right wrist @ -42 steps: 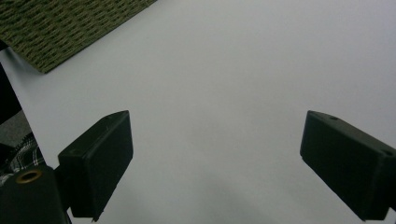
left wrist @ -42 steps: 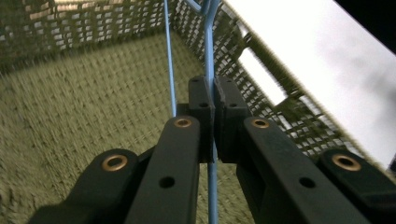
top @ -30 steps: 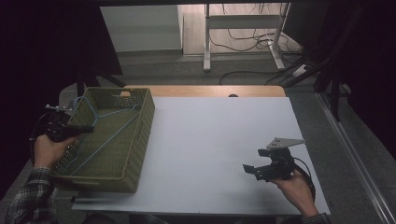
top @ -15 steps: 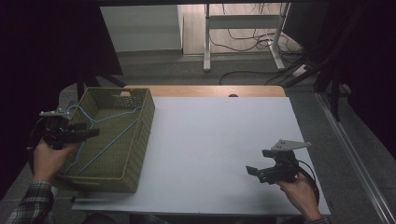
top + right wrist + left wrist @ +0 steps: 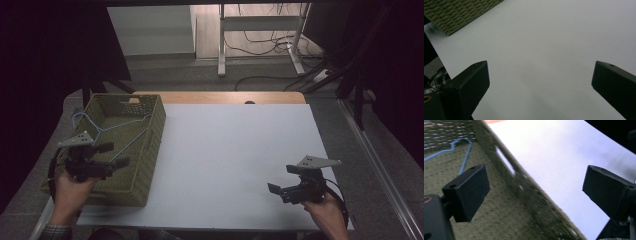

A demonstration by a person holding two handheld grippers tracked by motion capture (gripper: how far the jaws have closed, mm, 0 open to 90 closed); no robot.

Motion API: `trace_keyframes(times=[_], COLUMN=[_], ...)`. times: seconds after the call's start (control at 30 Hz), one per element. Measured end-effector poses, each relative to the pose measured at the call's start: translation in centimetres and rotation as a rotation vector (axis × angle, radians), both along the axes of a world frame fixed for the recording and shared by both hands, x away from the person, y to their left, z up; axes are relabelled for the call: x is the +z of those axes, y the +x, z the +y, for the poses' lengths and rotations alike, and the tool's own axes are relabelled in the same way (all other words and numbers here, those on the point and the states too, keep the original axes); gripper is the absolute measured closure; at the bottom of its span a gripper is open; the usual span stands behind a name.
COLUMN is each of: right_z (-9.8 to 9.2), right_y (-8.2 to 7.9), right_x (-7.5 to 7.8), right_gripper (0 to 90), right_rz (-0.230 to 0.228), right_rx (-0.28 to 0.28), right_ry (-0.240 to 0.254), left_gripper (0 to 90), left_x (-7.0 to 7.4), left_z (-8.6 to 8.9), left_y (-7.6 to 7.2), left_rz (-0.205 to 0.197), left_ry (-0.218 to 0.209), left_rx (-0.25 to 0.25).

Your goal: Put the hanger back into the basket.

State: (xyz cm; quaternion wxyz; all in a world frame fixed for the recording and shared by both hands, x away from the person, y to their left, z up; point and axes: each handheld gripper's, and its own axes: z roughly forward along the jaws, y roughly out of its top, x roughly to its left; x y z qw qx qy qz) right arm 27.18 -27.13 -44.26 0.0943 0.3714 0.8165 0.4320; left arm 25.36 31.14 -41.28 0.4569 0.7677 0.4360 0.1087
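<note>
A green woven basket [image 5: 152, 145] stands at the left end of the white table [image 5: 235, 150], and a light blue wire hanger [image 5: 102, 127] lies inside it. My left gripper [image 5: 114, 155] hovers open over the basket's near part, nothing between its jaws. In the left gripper view the hanger [image 5: 461, 147] lies on the basket floor [image 5: 499, 217] beyond the jaws, and the basket's right wall [image 5: 524, 187] crosses between them. My right gripper [image 5: 282, 182] is held open above the table's near right corner, empty. In the right gripper view the basket's corner [image 5: 456, 15] sits at top left.
A strip of bare wooden tabletop [image 5: 220, 97] runs along the far edge. Beyond it are the white legs of a desk [image 5: 222, 45] and cables [image 5: 270, 80] on the floor. A dark panel [image 5: 50, 45] stands at the left.
My left gripper has moved toward the near edge of the basket and slightly right. My right gripper has drifted nearer to the table's front right corner. Both stay open.
</note>
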Motion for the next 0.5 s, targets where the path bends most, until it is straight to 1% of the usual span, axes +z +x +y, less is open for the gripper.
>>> trace_keyframes(times=[0.03, 0.1, 0.17, 0.23, 0.27, 0.37, 0.4, 0.47, 0.5], right_z=[0.0, -0.1, -0.1, -0.1, -0.2, -0.1, -0.1, -0.1, 0.0], right_y=[-0.1, -0.2, -0.3, -0.4, -0.4, -0.5, -0.4, -0.4, -0.4], right_x=[0.0, -0.1, -0.2, -0.4, -0.5, -0.8, -0.9, -1.1, -1.2], right_gripper=[1.4, 1.5, 1.5, 1.5, 1.5, 1.5, 1.5, 1.5, 1.5], right_rz=[0.002, 0.004, 0.005, 0.008, 0.012, 0.02, 0.021, 0.027, 0.029], right_rx=[0.0, -0.001, -0.003, -0.003, -0.003, -0.004, -0.003, 0.001, 0.003], right_ry=[0.007, 0.015, 0.015, 0.014, 0.012, 0.007, 0.004, -0.004, -0.009], left_gripper=[6.6, 5.8, 4.5, 4.1, 3.3, 2.4, 2.4, 2.3, 1.9], left_x=[-0.1, -0.5, -1.0, -1.7, -1.9, -2.4, -2.7, -3.4, -3.8], left_z=[-0.4, -1.0, -1.7, -2.3, -2.5, -3.1, -3.2, -3.6, -3.8], left_y=[-0.3, -1.0, -1.5, -1.9, -2.1, -2.3, -2.3, -2.3, -2.3], left_rz=[-0.006, -0.021, -0.032, -0.041, -0.048, -0.06, -0.06, -0.048, -0.047], left_ry=[-0.002, -0.02, -0.013, -0.016, -0.01, 0.034, 0.041, 0.057, 0.08], left_rx=[-0.003, -0.02, -0.024, -0.032, -0.026, -0.018, -0.017, -0.016, -0.012])
